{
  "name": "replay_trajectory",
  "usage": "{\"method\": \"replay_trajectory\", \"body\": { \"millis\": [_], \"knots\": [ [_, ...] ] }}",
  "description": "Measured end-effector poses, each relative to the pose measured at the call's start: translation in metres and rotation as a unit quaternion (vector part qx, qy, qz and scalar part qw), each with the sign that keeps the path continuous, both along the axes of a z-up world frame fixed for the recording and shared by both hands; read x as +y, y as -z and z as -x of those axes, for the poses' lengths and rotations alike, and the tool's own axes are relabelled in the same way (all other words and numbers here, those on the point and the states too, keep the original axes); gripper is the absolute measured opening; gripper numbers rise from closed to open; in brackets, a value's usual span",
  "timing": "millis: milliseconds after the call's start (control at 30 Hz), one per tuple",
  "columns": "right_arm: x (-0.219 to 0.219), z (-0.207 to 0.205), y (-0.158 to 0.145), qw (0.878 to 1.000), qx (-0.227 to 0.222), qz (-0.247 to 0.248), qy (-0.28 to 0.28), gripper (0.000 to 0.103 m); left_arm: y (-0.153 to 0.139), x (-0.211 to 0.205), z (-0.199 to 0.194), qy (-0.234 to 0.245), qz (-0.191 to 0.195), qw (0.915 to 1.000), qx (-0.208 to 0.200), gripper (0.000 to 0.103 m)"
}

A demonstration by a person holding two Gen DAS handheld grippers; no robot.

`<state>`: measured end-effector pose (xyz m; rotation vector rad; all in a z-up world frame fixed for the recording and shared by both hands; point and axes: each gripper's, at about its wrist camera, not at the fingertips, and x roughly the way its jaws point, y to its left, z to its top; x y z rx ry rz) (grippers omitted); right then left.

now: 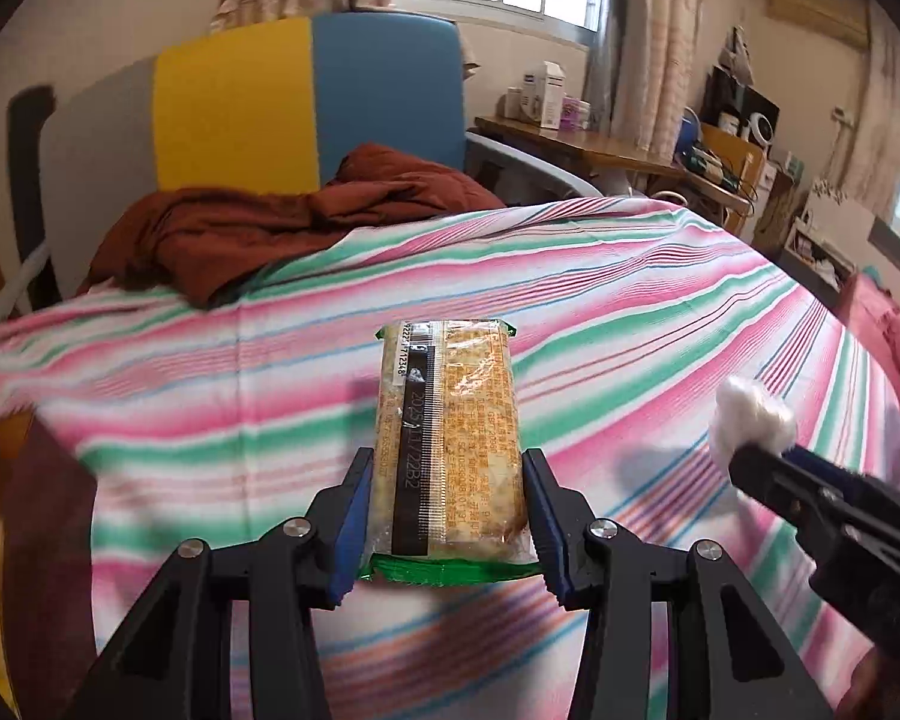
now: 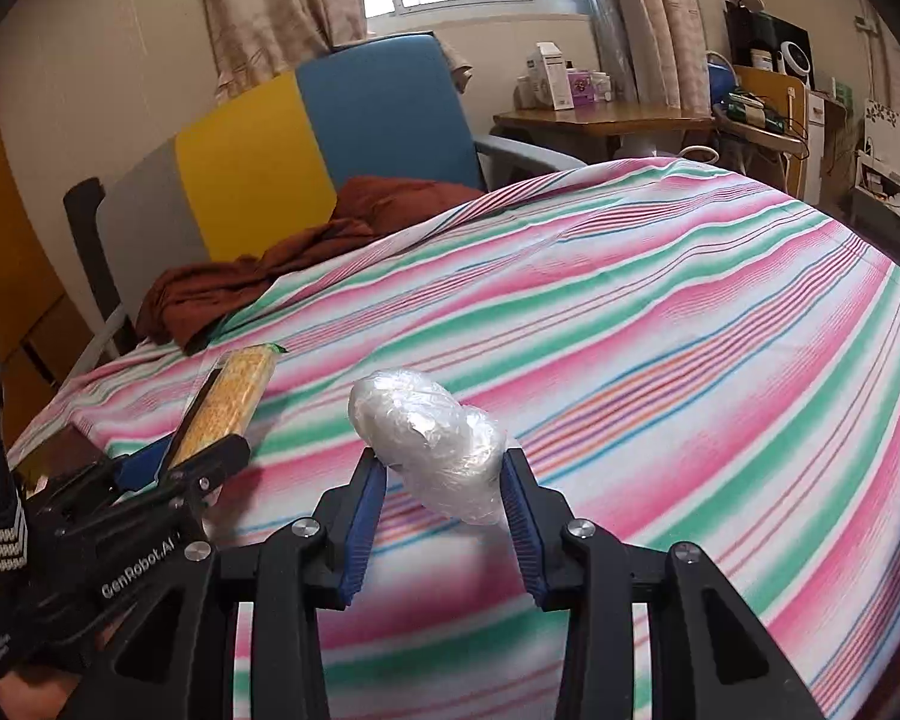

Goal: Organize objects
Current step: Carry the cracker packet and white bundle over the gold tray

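Observation:
My left gripper (image 1: 447,468) is shut on a long cracker packet (image 1: 447,438) with green ends, held lengthwise above the striped bed sheet (image 1: 630,300). The packet also shows in the right wrist view (image 2: 234,399), with the left gripper (image 2: 204,456) at the lower left. My right gripper (image 2: 444,462) is shut on a white bundle wrapped in clear plastic (image 2: 432,432), held above the sheet. In the left wrist view the right gripper (image 1: 756,450) enters from the right with the white bundle (image 1: 747,414) at its tip.
A rust-brown garment (image 1: 270,228) lies at the bed's far left, against a yellow and blue chair back (image 1: 306,102). A wooden table (image 2: 600,117) with boxes and a cluttered desk stand beyond the bed on the right.

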<state>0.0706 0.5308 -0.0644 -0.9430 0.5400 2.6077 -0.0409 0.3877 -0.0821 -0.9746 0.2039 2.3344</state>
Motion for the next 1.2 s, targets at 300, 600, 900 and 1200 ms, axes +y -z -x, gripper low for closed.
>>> {"method": "replay_trajectory", "body": {
  "millis": [300,600,900,1200],
  "knots": [
    [-0.027,-0.027,-0.003,0.999,-0.001,0.034,-0.007,0.040,-0.007,-0.042,-0.035,-0.019,-0.027,0.9992,-0.023,0.048],
    [-0.063,-0.039,-0.010,0.999,-0.001,0.038,-0.039,0.040,-0.029,-0.089,-0.087,-0.001,-0.056,0.9983,-0.013,0.048],
    [-0.117,-0.037,-0.027,0.995,0.012,0.027,-0.099,0.039,-0.056,-0.142,-0.107,-0.015,-0.083,0.9964,0.001,0.048],
    [-0.164,-0.032,-0.040,0.987,0.022,0.029,-0.159,0.039,-0.072,-0.198,-0.113,-0.051,-0.105,0.9932,0.007,0.048]
  ]
}}
